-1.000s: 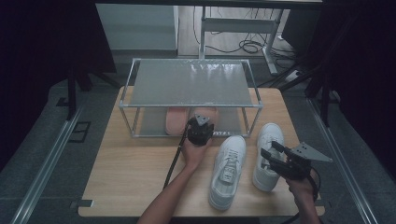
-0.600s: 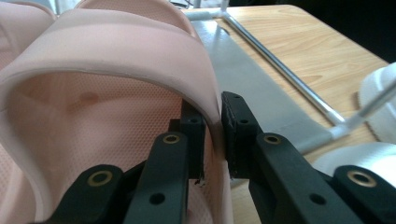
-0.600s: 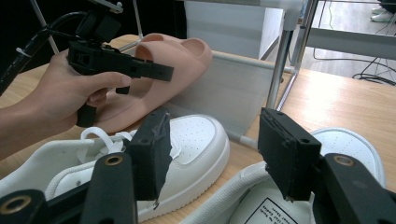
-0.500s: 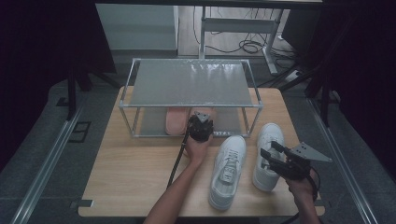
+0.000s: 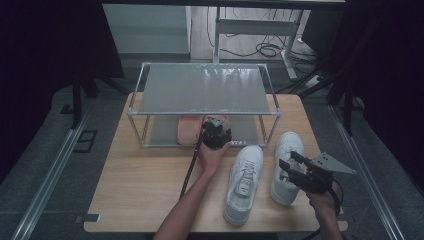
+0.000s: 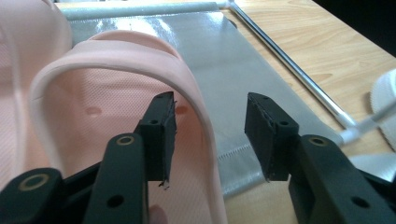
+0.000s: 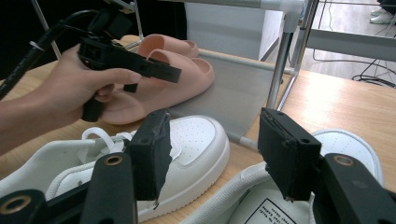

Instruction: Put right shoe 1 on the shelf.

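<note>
Left gripper view: left gripper (image 6: 210, 140) jaws have just been opening, now spread astride the rim of the pink slipper (image 6: 107, 107) on the rack's lower shelf (image 6: 247, 79), not pinching it. Risk: pulling back may snag that rim and drag the slipper off. Right gripper (image 5: 295, 169) hovers spread over the white sneakers (image 5: 243, 182), level, idle.

A light wooden table (image 5: 145, 185) stands on a grey carpeted floor (image 5: 45, 150), with a metal floor rail (image 5: 47, 175) running along its left side and another (image 5: 365, 165) along its right. Beyond the table a pale cabinet panel (image 5: 145, 30) faces the room, and beside it a grey desk frame (image 5: 260, 27) stands over a tangle of black cables (image 5: 265, 49). Dark curtains (image 5: 45, 45) close off both sides, and the light is dim.
</note>
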The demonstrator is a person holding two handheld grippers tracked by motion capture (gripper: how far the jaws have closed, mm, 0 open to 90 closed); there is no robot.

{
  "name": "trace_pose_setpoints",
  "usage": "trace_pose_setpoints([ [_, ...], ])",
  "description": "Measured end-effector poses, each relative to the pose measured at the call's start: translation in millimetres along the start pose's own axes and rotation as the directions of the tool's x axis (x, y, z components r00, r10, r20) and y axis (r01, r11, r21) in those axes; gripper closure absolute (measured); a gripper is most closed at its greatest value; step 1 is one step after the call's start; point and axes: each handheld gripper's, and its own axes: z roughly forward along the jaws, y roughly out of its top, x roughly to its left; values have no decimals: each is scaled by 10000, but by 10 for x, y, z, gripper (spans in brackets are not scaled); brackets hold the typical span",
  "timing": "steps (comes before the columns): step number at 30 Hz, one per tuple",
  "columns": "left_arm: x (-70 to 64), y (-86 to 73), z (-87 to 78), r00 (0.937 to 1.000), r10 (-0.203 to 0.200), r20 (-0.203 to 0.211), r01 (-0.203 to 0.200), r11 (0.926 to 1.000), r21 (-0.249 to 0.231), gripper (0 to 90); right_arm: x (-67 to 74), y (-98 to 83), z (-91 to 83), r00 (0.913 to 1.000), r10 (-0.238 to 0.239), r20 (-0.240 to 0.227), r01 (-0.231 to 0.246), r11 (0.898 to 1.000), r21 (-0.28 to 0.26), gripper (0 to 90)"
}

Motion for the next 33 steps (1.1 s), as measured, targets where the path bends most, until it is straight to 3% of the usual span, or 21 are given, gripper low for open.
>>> trace_pose_setpoints([
  [4, 42, -26, -103, 9997, -121, 191, 120, 9999, 23, 512, 5, -1, 5, 10000, 2, -9, -2, 10000, 18, 446],
  [7, 69, -56, -224, 9995, 9, 307, -6, 10000, -92, 520, 11, -3, 15, 10000, -48, -2, 48, 10000, 34, 446],
  [13, 112, -130, -413, 9963, 366, 772, -362, 9993, -57, 631, 23, -4, 23, 10000, -64, -6, 64, 10000, 52, 446],
  [16, 158, -182, -506, 9912, 567, 1199, -561, 9984, -81, 702, 18, -8, 27, 10000, -46, 4, 46, 10000, 70, 446],
  [27, 296, -277, -740, 9802, 825, 1800, -839, 9965, 1, 853, 16, -14, 37, 10000, -60, 44, 59, 9999, 107, 446],
  [30, 341, -336, -880, 9708, 1114, 2126, -1144, 9934, 19, 879, 16, -15, 38, 10000, -69, 60, 68, 9999, 115, 446],
  [33, 361, -385, -953, 9668, 1193, 2258, -1239, 9923, 62, 890, 13, -15, 37, 9999, -69, 83, 68, 9999, 115, 446],
])
